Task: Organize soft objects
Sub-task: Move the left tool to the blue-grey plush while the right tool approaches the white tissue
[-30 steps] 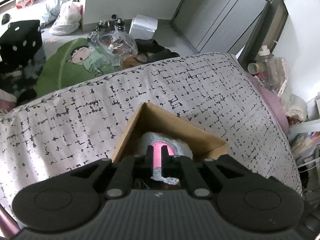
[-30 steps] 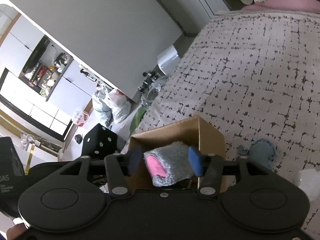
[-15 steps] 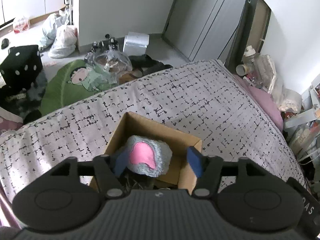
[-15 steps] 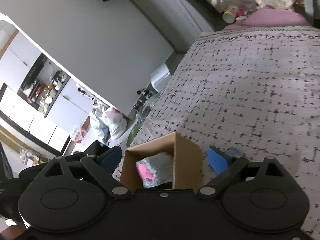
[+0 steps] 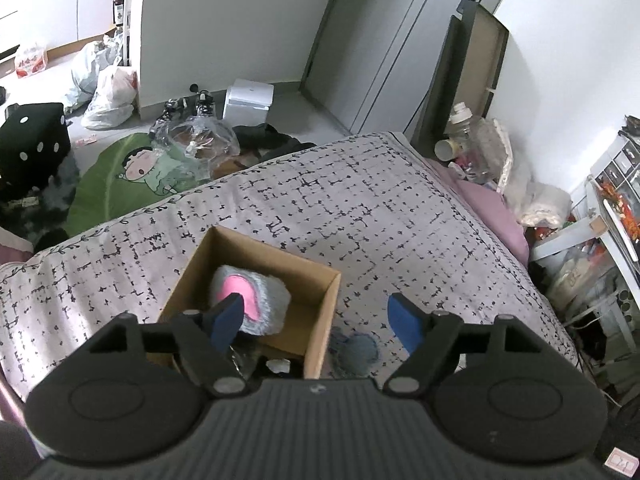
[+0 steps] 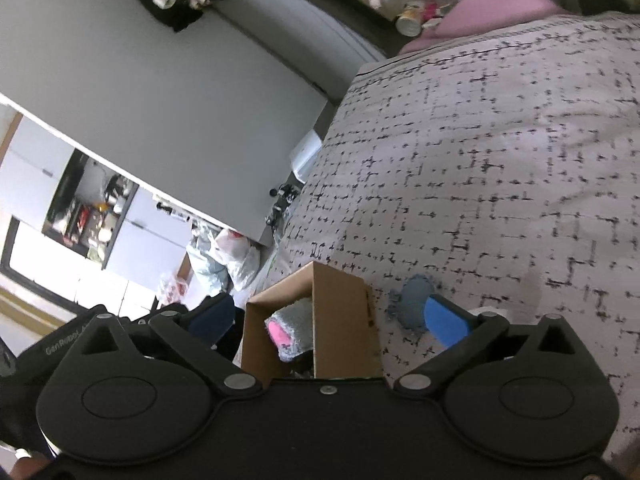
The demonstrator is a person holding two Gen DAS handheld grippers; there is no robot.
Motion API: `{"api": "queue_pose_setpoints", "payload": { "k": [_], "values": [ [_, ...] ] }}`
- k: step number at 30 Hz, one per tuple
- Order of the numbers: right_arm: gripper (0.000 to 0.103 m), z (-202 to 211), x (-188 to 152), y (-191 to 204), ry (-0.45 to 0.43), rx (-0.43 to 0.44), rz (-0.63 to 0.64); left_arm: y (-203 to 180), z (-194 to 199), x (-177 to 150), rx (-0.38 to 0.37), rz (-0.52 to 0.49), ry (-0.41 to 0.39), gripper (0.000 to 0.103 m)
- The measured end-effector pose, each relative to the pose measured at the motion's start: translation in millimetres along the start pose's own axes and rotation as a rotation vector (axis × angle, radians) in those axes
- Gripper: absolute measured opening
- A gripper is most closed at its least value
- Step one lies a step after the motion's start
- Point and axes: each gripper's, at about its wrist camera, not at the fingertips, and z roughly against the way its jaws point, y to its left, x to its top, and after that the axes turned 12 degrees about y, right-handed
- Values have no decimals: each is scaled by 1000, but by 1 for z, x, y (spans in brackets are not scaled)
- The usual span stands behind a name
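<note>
An open cardboard box stands on the patterned bedspread. Inside it lies a grey furry soft toy with a pink patch. A small blue-grey soft piece rests on the bedspread just right of the box. My left gripper hangs above the box's near right corner, jaws opening, nothing pressed between its blue pads. My right gripper straddles the box from above, jaws opening wide and gripping nothing.
The bed's far edge drops to a floor with a green cartoon mat, plastic bags, a black dice cube and a white box. Bottles and clutter crowd the bed's right side beside a pink pillow.
Both grippers let go of the furry toy, which now lies in the box. Both opened wide and drew back and up, so the box looks smaller and further off.
</note>
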Motion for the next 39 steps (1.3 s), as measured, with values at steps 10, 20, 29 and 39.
{"api": "queue_pose_setpoints", "payload": {
  "k": [10,20,29,39],
  "values": [
    [103,19,-8,-33,-9,-36,-102,-28,6,-14,-10,-49,5,78],
    [103,16,-14,-53,40,-94,-169,-62,-8,-35,6,-147,33,87],
    [103,6,-15,-79,88,-83,-319,-73,-35,-35,14,-135,99,87],
    [101,1,-13,-89,75,-133,-357,-77,-66,-35,16,-114,160,87]
  ]
}}
